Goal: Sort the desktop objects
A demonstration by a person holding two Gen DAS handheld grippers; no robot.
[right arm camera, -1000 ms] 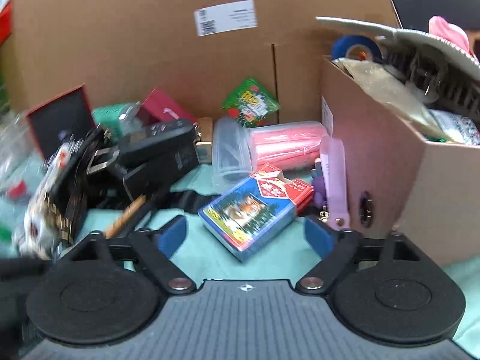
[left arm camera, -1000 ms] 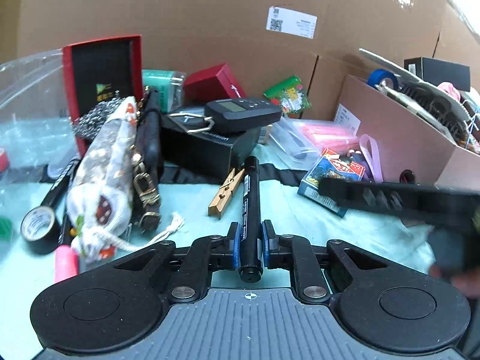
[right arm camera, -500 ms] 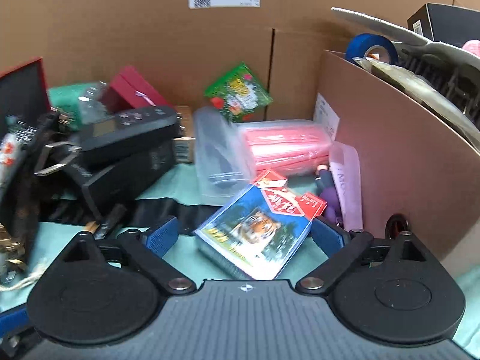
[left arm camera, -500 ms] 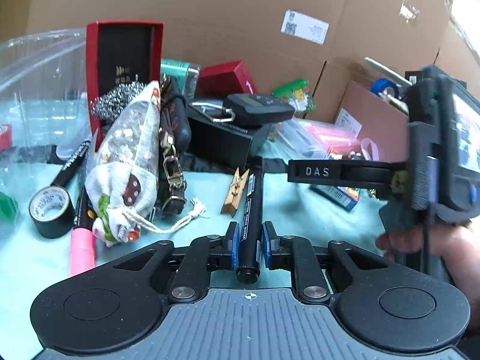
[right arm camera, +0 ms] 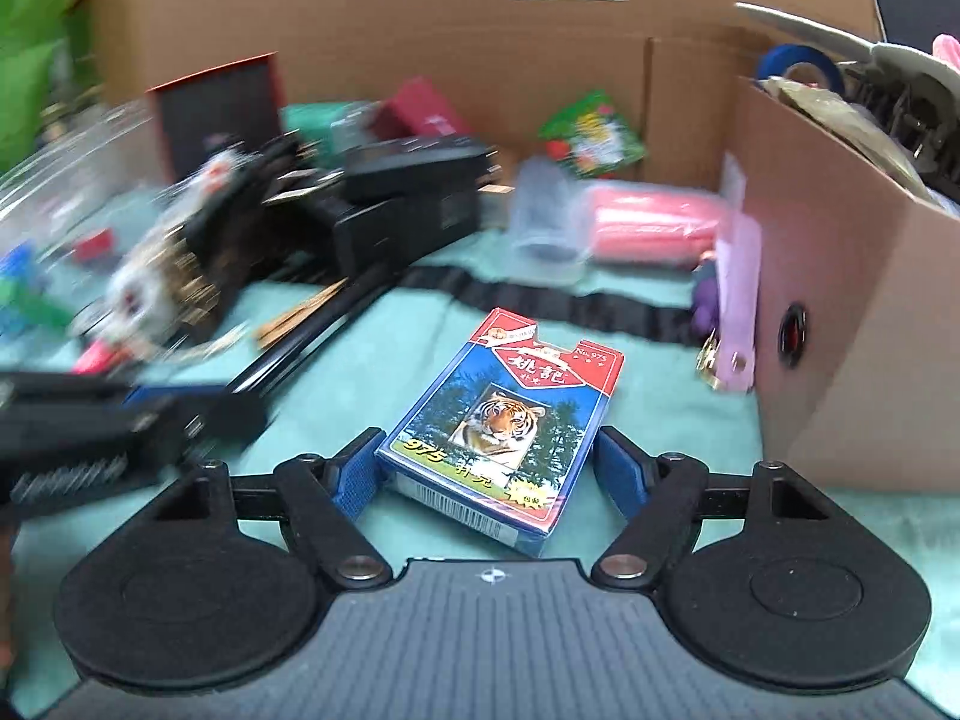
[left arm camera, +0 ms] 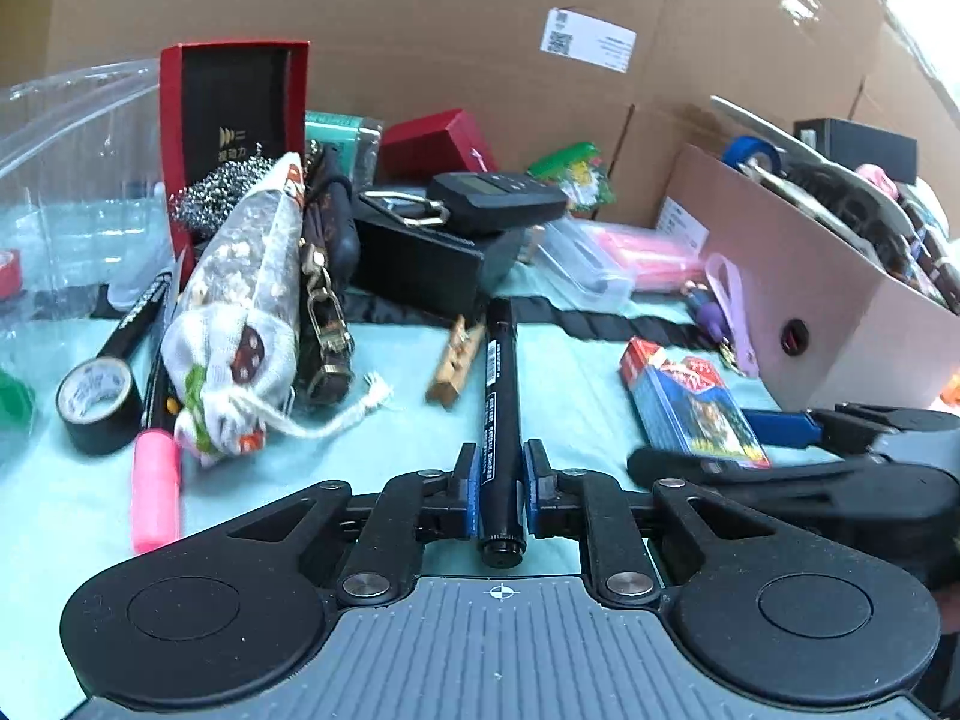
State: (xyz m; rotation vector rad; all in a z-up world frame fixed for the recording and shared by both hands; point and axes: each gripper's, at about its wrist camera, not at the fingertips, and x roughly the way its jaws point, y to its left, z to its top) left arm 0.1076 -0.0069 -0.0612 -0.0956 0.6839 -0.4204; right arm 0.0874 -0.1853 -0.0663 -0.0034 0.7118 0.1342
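My left gripper (left arm camera: 499, 489) is shut on a black marker (left arm camera: 501, 396) that points away from me, just above the teal cloth. My right gripper (right arm camera: 489, 468) is open around a blue and red tiger card deck (right arm camera: 510, 414) lying on the cloth; the blue pads (right arm camera: 357, 471) stand on either side of it, the left one close or touching. The deck also shows in the left wrist view (left arm camera: 690, 399), with the right gripper at it. The left gripper and marker appear blurred in the right wrist view (right arm camera: 198, 402).
A full cardboard box (right arm camera: 852, 276) stands on the right. At the back are a black box with a hand scale (left arm camera: 474, 222), a patterned pouch (left arm camera: 246, 306), a wooden clothespin (left arm camera: 453, 363), a tape roll (left arm camera: 99, 402), a pink highlighter (left arm camera: 155, 489) and a clear plastic case (left arm camera: 606, 264).
My right gripper has come down and forward, so the card deck now lies between its open fingers. My left gripper still holds the marker and has barely moved.
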